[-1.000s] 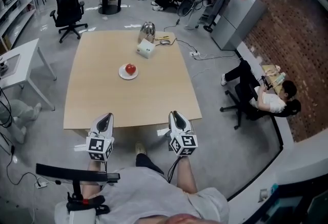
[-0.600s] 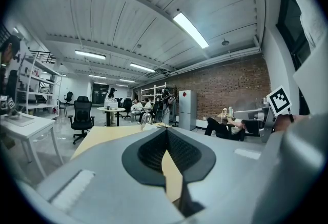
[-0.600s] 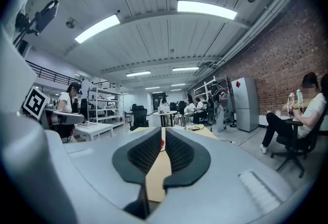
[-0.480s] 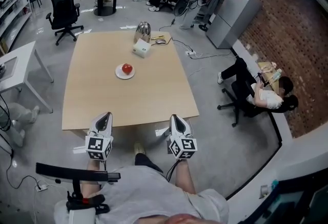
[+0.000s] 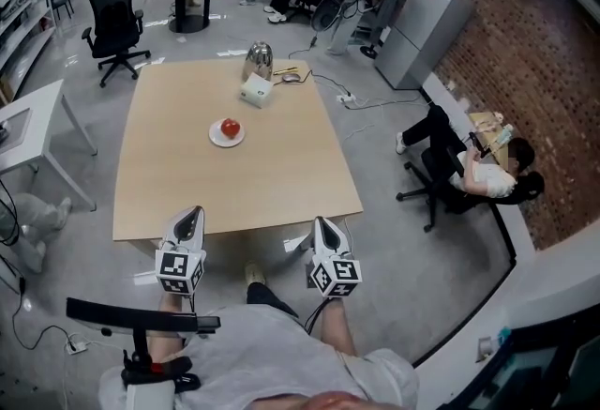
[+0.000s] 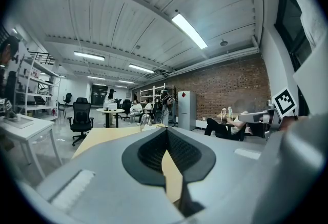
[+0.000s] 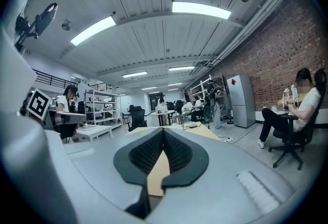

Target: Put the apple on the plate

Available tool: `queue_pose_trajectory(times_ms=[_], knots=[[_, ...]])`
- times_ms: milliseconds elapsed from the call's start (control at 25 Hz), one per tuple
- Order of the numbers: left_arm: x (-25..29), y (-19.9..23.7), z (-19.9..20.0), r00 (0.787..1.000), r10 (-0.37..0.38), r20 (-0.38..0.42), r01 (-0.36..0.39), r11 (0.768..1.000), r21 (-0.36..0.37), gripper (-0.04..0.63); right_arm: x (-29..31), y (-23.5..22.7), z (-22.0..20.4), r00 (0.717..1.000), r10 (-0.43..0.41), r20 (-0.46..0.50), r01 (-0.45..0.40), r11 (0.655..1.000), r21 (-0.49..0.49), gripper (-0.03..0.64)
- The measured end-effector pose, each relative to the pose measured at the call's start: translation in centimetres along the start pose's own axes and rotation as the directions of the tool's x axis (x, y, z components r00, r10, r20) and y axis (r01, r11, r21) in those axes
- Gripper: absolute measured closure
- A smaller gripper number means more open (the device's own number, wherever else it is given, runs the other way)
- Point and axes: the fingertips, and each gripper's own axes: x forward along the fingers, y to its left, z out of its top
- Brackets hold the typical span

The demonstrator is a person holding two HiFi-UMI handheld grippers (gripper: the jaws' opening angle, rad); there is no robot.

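A red apple [image 5: 230,128] rests on a small white plate [image 5: 215,138] in the far half of the tan table [image 5: 234,183]. Both grippers hover level at the table's near edge, well short of the plate. My left gripper [image 5: 192,214] has its jaws together with nothing between them, as the left gripper view [image 6: 166,129] shows. My right gripper [image 5: 323,225] is shut and empty too, its black pads meeting in the right gripper view [image 7: 164,130]. The apple is too small to make out in either gripper view.
A metal kettle [image 5: 258,59], a white box [image 5: 254,91] and cables [image 5: 292,75] sit at the table's far edge. A black office chair [image 5: 114,19] and a white side table [image 5: 28,127] stand to the left. A seated person [image 5: 469,169] is on the right.
My right gripper has drawn back a little toward my body. The left gripper has stayed put, and the apple still lies on the plate.
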Motion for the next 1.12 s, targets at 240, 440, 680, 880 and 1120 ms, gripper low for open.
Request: queue_pose_trajectory(times_ms=[240, 440, 680, 880, 1120], knots=[[0.11, -0.14, 0.33, 1.000, -0.002, 0.000, 0.002, 1.000, 0.002, 0.575, -0.30, -0.13, -0.28, 1.000, 0.007, -0.019, -0.007, 1.000, 0.002, 0.611], [0.07, -0.20, 0.31, 1.000, -0.002, 0.002, 0.002, 1.000, 0.002, 0.575, -0.31, -0.09, 0.00, 1.000, 0.010, -0.008, -0.010, 1.000, 0.002, 0.611], [0.12, -0.31, 0.22, 1.000, -0.003, -0.005, 0.003, 1.000, 0.001, 0.575, -0.27, -0.16, 0.07, 1.000, 0.009, -0.009, -0.009, 1.000, 0.004, 0.611], [0.15, -0.34, 0.18, 1.000, -0.007, -0.003, 0.007, 1.000, 0.002, 0.575, -0.28, -0.15, 0.05, 1.000, 0.008, -0.009, -0.008, 1.000, 0.006, 0.611], [0.40, -0.28, 0.16, 1.000, -0.010, -0.007, 0.010, 1.000, 0.001, 0.575, -0.02, -0.27, 0.07, 1.000, 0.007, -0.010, -0.007, 1.000, 0.009, 0.611]])
